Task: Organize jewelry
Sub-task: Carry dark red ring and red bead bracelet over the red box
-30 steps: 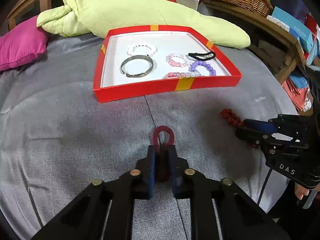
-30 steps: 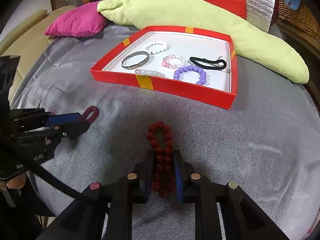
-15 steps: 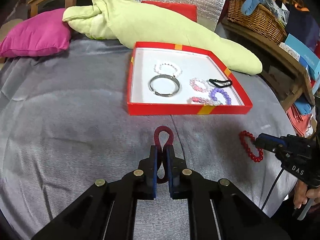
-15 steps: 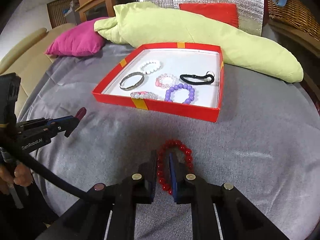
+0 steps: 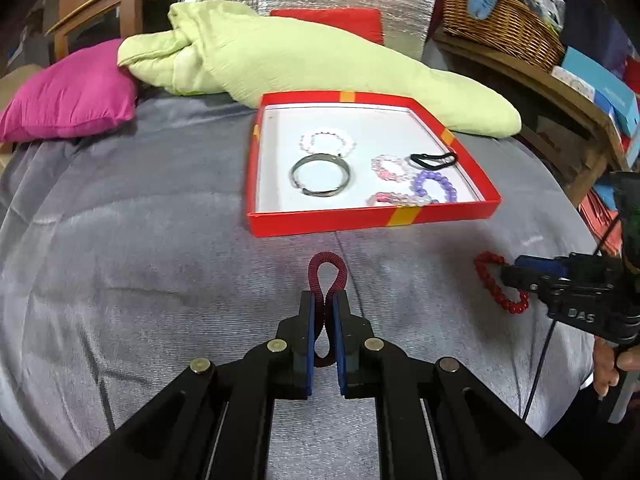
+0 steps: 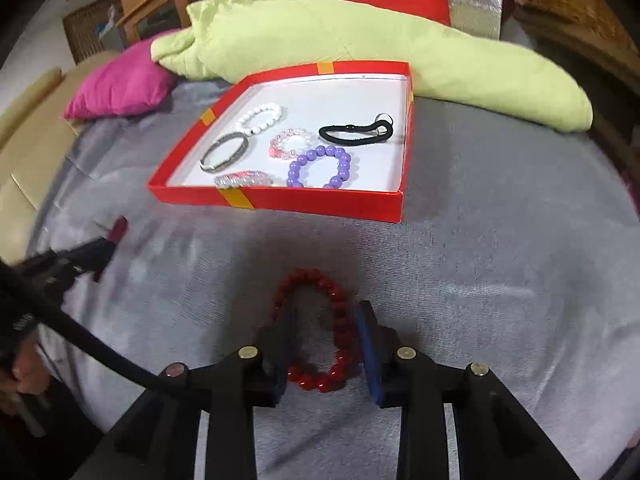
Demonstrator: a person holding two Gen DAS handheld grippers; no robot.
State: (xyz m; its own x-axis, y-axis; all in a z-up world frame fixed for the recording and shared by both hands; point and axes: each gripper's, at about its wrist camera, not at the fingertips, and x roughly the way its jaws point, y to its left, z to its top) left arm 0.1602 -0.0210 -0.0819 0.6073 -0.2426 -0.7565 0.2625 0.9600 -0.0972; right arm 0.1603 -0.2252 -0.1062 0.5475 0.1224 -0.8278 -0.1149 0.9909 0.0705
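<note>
While left claw (image 5: 324, 308) pinches coil band (image 5: 326, 276), right claw (image 6: 326, 320) gapes round red beads (image 6: 320, 320).

Surface is a bed (image 5: 120, 264) covered in grey fabric. Resting directly on it: a red tray (image 5: 360, 220) near centre, a pale green pillow (image 5: 320, 68) touching the tray's far side, a magenta cushion (image 5: 68, 104) at far left

A dark red coiled hair tie (image 5: 326, 276) is pinched into a figure-eight in front of the red box (image 5: 372, 216). A red bead bracelet (image 6: 320, 328) hangs looped, nearer than that box, which holds six pieces.
</note>
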